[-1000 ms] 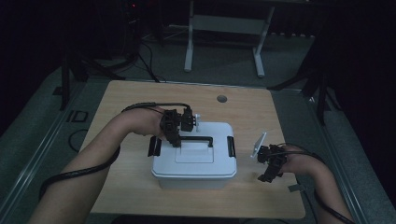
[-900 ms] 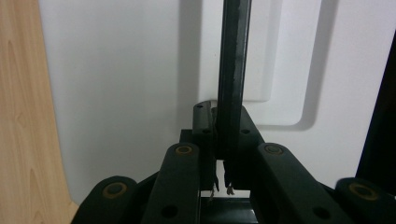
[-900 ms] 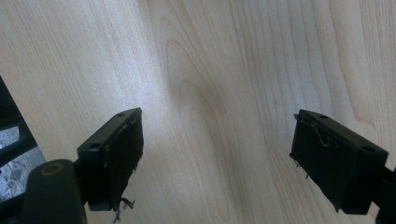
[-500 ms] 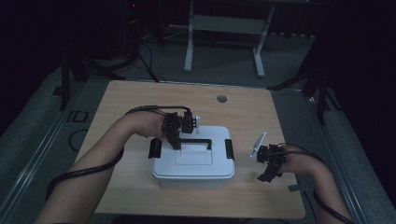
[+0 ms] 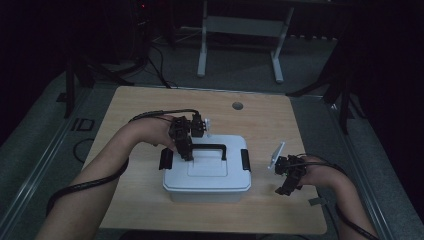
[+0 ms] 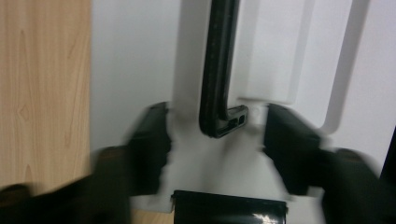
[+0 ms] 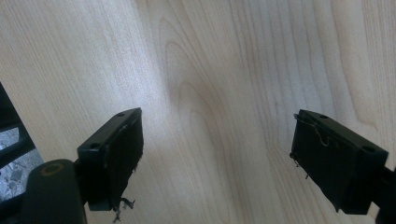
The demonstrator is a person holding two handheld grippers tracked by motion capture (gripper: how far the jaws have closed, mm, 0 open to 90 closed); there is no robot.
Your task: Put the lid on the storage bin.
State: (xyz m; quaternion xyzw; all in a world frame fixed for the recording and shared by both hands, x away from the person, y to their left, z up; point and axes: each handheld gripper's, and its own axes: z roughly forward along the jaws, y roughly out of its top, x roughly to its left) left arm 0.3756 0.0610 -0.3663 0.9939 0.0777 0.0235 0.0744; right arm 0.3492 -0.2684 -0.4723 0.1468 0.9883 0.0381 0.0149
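Two hand-held grippers: our left one (image 5: 186, 150) has just been opening, spread astride the box (image 5: 207, 172) handle (image 6: 217, 70) ungripped, right one (image 7: 217, 158) spread idle over the tabletop (image 7: 224, 60); next we likely unlatch clips.

A pale wooden table (image 5: 140, 107) with a round hole near its far edge — a white lidded plastic box (image 5: 206, 179) rests mid-table.

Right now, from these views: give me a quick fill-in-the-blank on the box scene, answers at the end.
1. The white box has a ____ carry handle on its lid.
2. The left gripper has its jaws on either side of the handle's ____, pads apart from it.
3. The right gripper is open above bare ____.
Missing words: black; end; table
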